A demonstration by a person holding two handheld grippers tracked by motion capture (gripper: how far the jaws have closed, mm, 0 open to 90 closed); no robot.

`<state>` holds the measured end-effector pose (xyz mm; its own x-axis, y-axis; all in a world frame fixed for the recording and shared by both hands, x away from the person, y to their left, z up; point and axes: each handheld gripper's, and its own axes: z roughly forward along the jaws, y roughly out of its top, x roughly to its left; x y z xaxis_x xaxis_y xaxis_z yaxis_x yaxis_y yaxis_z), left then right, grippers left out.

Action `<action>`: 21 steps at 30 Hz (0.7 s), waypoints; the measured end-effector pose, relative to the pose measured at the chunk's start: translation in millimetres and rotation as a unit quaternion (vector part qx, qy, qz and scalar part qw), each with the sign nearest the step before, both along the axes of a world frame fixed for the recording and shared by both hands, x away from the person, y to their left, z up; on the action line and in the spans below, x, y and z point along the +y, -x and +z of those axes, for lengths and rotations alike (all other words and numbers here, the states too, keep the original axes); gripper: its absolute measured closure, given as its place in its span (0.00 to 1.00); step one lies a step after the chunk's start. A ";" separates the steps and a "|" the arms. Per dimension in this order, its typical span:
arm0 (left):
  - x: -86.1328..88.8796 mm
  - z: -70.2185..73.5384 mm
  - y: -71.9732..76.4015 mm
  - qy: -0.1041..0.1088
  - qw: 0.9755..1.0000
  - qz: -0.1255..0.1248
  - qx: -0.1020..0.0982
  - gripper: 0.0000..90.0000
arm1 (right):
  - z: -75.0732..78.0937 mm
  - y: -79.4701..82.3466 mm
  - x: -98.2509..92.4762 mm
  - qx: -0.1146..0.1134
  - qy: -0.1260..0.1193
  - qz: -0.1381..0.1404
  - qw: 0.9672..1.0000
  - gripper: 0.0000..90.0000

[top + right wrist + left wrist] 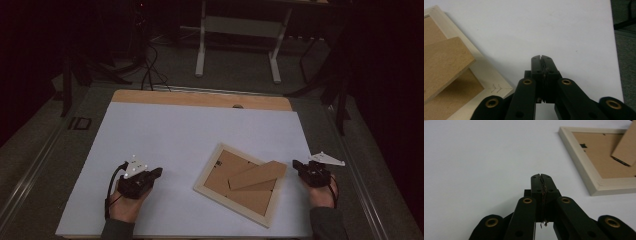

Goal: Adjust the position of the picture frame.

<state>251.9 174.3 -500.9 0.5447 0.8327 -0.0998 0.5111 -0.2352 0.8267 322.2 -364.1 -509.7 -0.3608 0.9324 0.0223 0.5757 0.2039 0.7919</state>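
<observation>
Counter (150, 130) under a white sheet is what we see from the high view, with a picture frame (207, 187) lying face down on it, turned at an angle, right of the middle. Its brown back panel faces up and the cardboard stand (257, 174) juts up from it toward the right. We hold the left gripper (156, 173) well to the left of the frame, and the right gripper (296, 164) just beside the frame's right corner; neither touches it.

In the left gripper view, we see the left gripper (541, 175) with its two black jaws pressed together, nothing between them, over bare white sheet. The frame (579, 160) lies off to the upper right, its pale wooden border and brown back showing, the stand (626, 145) at the edge.

In the right gripper view, the right gripper (541, 56) likewise has its jaws pressed together with nothing held. The frame's corner (499, 87) sits near, at the lower left, with the stand (444, 65) raised over the back panel.
</observation>
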 end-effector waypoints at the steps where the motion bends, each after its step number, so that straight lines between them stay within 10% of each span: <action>1: -2.6 -0.2 0.7 0.001 1.000 -0.006 0.000 1.00 | -0.3 -0.2 -0.1 0.000 0.000 0.001 1.000 0.99; 21: -35.1 -4.5 5.9 -0.012 0.998 -0.059 -0.002 0.97 | -6.9 -1.4 -4.4 0.016 -0.016 0.018 1.000 0.98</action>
